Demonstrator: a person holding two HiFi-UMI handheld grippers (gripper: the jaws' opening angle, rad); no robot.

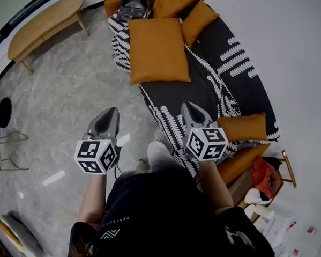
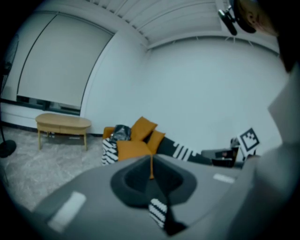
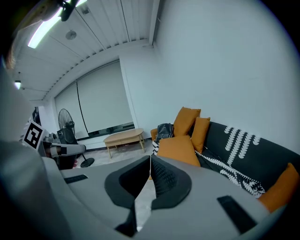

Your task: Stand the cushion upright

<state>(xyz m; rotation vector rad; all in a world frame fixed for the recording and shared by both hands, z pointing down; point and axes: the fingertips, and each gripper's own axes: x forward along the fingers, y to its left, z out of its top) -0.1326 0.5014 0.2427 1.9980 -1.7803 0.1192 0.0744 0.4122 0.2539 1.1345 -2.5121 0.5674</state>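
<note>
We hold the left gripper (image 1: 113, 112) above the marble floor (image 1: 71, 88), its jaws pressed together with nothing between them; the right gripper (image 1: 189, 107) hangs over the near edge of the sofa (image 1: 205, 92), likewise closed and empty; the cushion (image 1: 158, 50) lies flat on the sofa's patterned seat, well ahead of both grippers and touched by neither; beyond it, other orange cushions (image 1: 198, 19) lean by a black bag (image 1: 133, 5).
</note>
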